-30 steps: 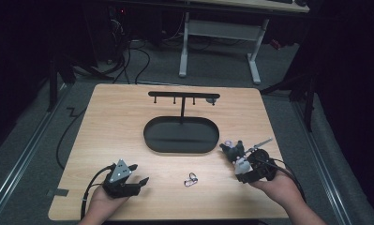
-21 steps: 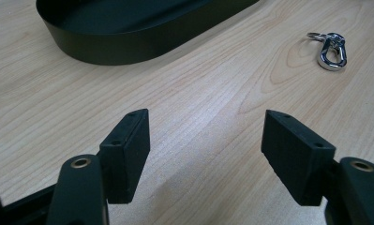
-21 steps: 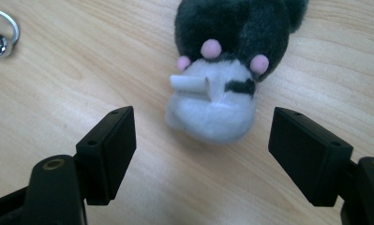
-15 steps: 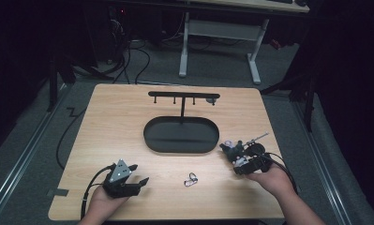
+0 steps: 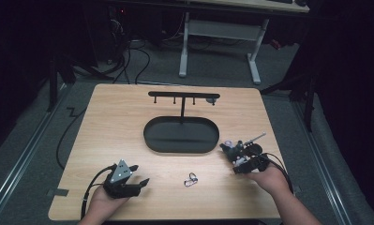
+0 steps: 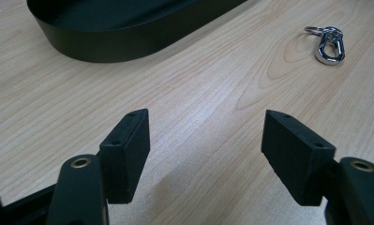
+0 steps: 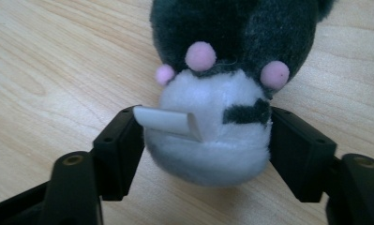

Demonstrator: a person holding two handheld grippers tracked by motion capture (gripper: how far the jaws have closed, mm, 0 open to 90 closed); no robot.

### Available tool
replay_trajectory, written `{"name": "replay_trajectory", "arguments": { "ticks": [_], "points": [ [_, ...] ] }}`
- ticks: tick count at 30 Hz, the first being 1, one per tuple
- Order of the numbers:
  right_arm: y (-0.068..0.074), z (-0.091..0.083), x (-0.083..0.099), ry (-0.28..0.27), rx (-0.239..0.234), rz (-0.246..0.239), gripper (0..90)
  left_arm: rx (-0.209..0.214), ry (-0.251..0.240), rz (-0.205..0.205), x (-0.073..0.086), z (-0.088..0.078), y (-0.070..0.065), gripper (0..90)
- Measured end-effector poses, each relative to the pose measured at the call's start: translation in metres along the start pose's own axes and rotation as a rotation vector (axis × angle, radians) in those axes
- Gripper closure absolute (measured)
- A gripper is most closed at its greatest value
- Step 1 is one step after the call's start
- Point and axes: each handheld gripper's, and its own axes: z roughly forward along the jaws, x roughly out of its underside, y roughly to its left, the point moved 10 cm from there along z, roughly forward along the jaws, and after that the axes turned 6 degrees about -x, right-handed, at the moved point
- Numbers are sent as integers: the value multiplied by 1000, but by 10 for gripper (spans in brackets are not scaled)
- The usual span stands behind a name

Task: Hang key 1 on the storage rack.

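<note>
A small plush toy (image 7: 213,93), dark grey on top with a white face, pink dots and a white tag, sits between the jaws of my right gripper (image 7: 205,150). Both pads press its sides. In the high view this gripper (image 5: 235,157) is right of the black oval tray (image 5: 149,136), with the plush toy (image 5: 228,149) at its tip, low over the table. My left gripper (image 5: 139,174) rests near the front left, open and holding nothing (image 6: 205,150). A silver keyring clasp (image 5: 190,179) lies between the two grippers and also shows in the left gripper view (image 6: 329,44).
A black T-shaped stand with small hooks (image 5: 183,95) rises from the back of the tray. The tray wall (image 6: 128,42) is ahead of the left gripper. The wooden table (image 5: 109,122) has bare wood at left and back; cables trail off its left edge.
The right hand has shifted slightly left and away from the front edge with the plush toy. The left gripper and the keyring clasp have not moved.
</note>
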Motion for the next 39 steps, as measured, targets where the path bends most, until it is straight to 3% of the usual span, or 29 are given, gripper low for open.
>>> {"name": "replay_trajectory", "arguments": {
  "ticks": [6,11,39],
  "points": [
    [0,1,1,5,-27,9,435,-5,-2,-9,0,-1,1,336],
    [1,-1,0,-1,-13,1,472,-9,-8,-11,-1,-2,2,336],
    [26,-36,-4,-42,-35,-55,475,-23,-27,-25,-3,-4,6,337]
  ]
}}
